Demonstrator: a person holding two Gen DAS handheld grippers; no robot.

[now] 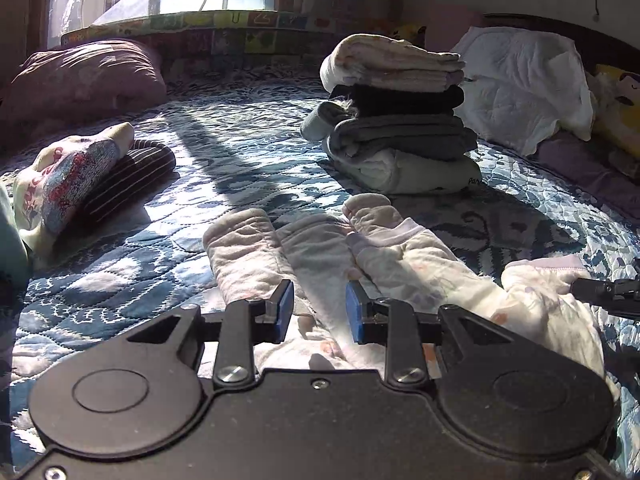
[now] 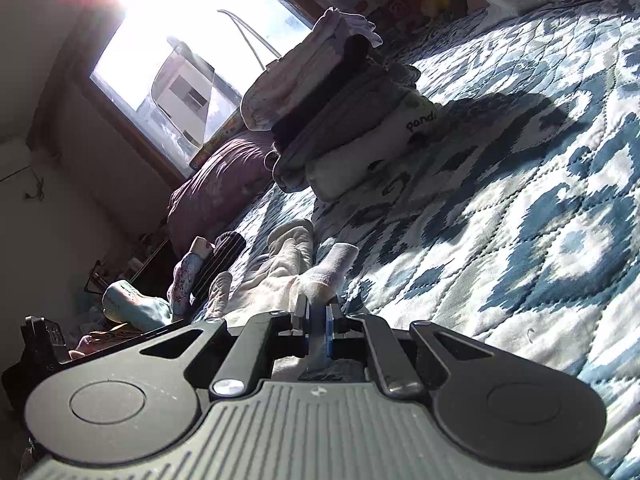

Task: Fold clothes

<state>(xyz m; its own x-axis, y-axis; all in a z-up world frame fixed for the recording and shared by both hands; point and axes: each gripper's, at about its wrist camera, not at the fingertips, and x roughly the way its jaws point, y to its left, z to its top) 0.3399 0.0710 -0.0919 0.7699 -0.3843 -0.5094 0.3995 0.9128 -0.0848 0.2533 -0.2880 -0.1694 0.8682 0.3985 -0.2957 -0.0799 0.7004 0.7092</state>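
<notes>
A pale printed child's garment [image 1: 404,264] lies spread on the blue patterned quilt [image 1: 224,152], its legs or sleeves pointing toward the window. My left gripper [image 1: 319,313] hovers just above the garment's middle, open, blue pads apart with nothing between them. At the right edge of the left wrist view, my right gripper [image 1: 600,294] reaches the garment's lilac-trimmed end. In the right wrist view the right gripper [image 2: 317,320] is shut on a fold of that pale garment [image 2: 280,276], and cloth shows between the pads.
A tall stack of folded clothes [image 1: 396,120] [image 2: 340,116] stands beyond the garment. Two small folded pieces [image 1: 80,176] lie at the left. A maroon pillow [image 1: 80,80] sits under the window, and a white duvet [image 1: 520,80] is heaped at the right.
</notes>
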